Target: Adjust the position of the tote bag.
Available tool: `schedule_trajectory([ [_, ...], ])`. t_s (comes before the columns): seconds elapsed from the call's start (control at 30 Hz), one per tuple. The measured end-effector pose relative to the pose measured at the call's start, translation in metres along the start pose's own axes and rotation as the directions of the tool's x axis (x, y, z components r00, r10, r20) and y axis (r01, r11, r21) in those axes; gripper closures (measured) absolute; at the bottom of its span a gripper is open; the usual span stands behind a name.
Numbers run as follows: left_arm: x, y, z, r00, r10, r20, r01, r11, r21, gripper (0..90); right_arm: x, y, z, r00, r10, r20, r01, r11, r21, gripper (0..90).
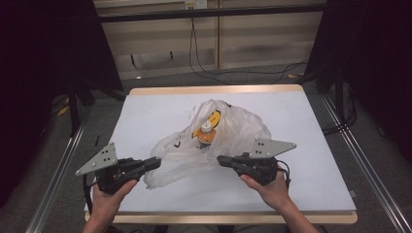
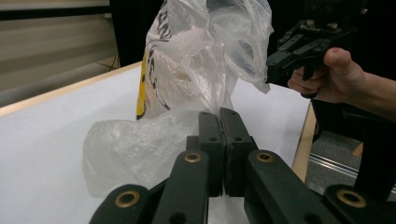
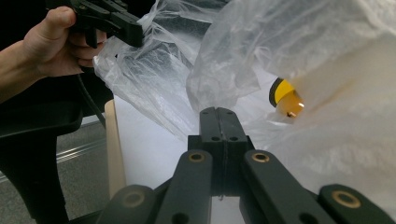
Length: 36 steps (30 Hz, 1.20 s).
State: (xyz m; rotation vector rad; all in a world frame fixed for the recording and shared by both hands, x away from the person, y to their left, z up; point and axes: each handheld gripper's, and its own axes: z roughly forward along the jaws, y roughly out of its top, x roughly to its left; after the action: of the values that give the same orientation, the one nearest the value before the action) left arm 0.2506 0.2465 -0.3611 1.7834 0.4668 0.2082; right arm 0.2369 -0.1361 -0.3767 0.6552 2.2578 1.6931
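Nearest the person, the left gripper and right gripper each have their jaws clamped on an edge of the clear plastic bag, which spreads between them on the white tabletop. Beyond the jaws, toward the tabletop's middle, an orange-and-yellow bottle lies inside the bag, somewhat nearer the right gripper.

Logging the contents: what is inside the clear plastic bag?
Inside the plastic bag shows an orange-and-yellow bottle-like item with a pale cap. Crumpled film hides its lower part and anything else.
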Motion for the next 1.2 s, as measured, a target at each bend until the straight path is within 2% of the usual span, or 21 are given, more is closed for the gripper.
schedule_trajectory([
  [0.27,0.006,0.009,0.0,1.0,-0.005,-0.004,0.005,0.9997,-0.023,89.0,-0.001,0.012,0.001,0.9999,-0.014,-0.005,0.014,0.999,-0.03,90.0],
  [0.47,0.012,0.017,-0.002,0.9998,-0.018,-0.012,0.017,0.9984,-0.054,89.1,-0.004,0.032,-0.005,0.9994,-0.034,0.003,0.035,0.996,-0.087,90.0],
  [0.63,0.016,0.025,-0.001,0.9998,-0.011,-0.015,0.009,0.9972,-0.074,89.2,-0.007,0.051,-0.012,0.9982,-0.055,0.021,0.057,0.993,-0.103,90.0],
  [0.8,0.019,0.035,0.004,0.9996,-0.011,-0.027,0.008,0.9964,-0.084,89.4,-0.013,0.065,-0.017,0.9977,-0.059,0.033,0.063,0.989,-0.135,90.0],
  [0.87,0.02,0.037,0.005,0.9998,-0.007,-0.017,0.005,0.996,-0.089,89.6,-0.014,0.068,-0.018,0.9975,-0.06,0.036,0.065,0.988,-0.142,90.0],
  [0.93,0.02,0.042,0.008,0.9996,-0.012,-0.027,0.009,0.9955,-0.094,89.9,-0.015,0.078,-0.021,0.9967,-0.069,0.042,0.075,0.984,-0.16,90.0],
  [0.97,0.021,0.044,0.008,0.9996,-0.001,-0.029,-0.002,0.9959,-0.091,90.0,-0.015,0.08,-0.022,0.9966,-0.07,0.043,0.076,0.984,-0.164,90.0],
  [1.2,0.025,0.052,0.012,0.9991,-0.016,-0.04,0.011,0.9941,-0.108,90.0,-0.019,0.099,-0.027,0.9946,-0.084,0.061,0.095,0.976,-0.197,90.0],
])
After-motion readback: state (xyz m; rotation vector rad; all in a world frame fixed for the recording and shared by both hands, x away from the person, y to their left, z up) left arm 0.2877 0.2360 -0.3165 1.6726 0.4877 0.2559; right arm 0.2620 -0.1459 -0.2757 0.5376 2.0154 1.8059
